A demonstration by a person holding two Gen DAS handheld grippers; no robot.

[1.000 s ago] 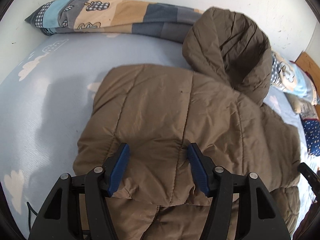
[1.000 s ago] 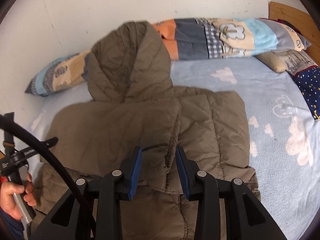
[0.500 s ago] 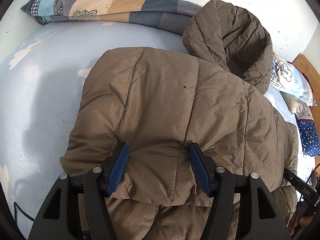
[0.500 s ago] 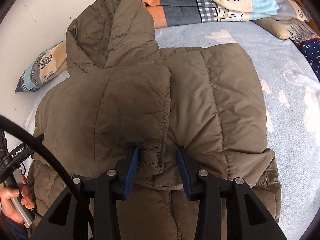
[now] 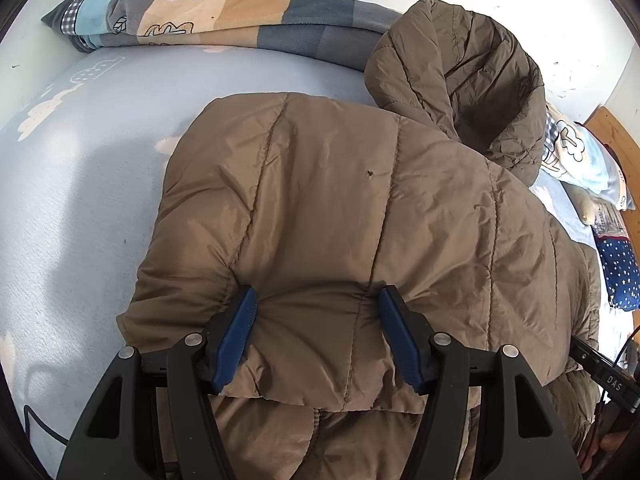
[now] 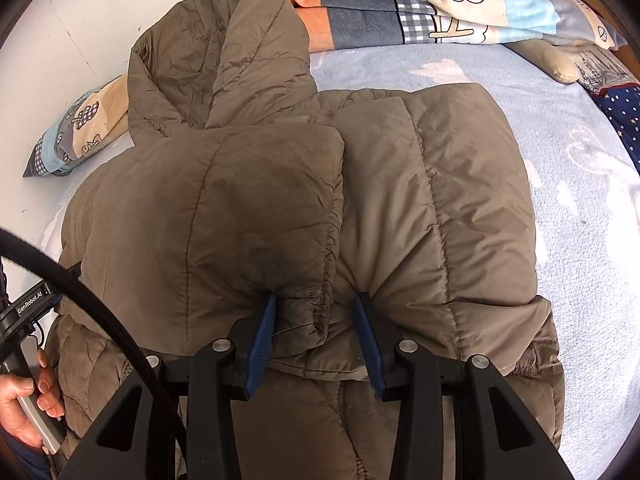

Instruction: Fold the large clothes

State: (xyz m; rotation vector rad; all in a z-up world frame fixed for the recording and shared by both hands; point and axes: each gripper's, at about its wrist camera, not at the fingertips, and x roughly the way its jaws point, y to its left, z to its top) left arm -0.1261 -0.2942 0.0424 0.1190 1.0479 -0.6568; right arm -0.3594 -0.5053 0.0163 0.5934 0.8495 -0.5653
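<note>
A brown quilted hooded jacket [image 5: 352, 208] lies on the bed, hood [image 5: 460, 76] toward the wall. Its lower part is folded up over the body. My left gripper [image 5: 316, 300] has its jaws wide apart, pressed onto the folded edge with puffy fabric bulging between the blue pads. In the right wrist view the jacket [image 6: 440, 200] shows with one sleeve [image 6: 248, 216] laid across its middle. My right gripper [image 6: 314, 304] has its jaws partly apart around the sleeve cuff [image 6: 308, 320] at the folded edge.
A light blue sheet with cloud prints [image 5: 80, 184] covers the bed. A patchwork blanket [image 5: 224, 16] lies rolled along the white wall. A navy starred pillow [image 6: 624, 112] and a wooden headboard [image 5: 616, 136] stand at the right. The other hand and its cable show [image 6: 28, 400].
Both grippers have moved forward and down toward the jacket, which now fills more of each view. The folded part lies flatter. The jaw gaps look unchanged.
</note>
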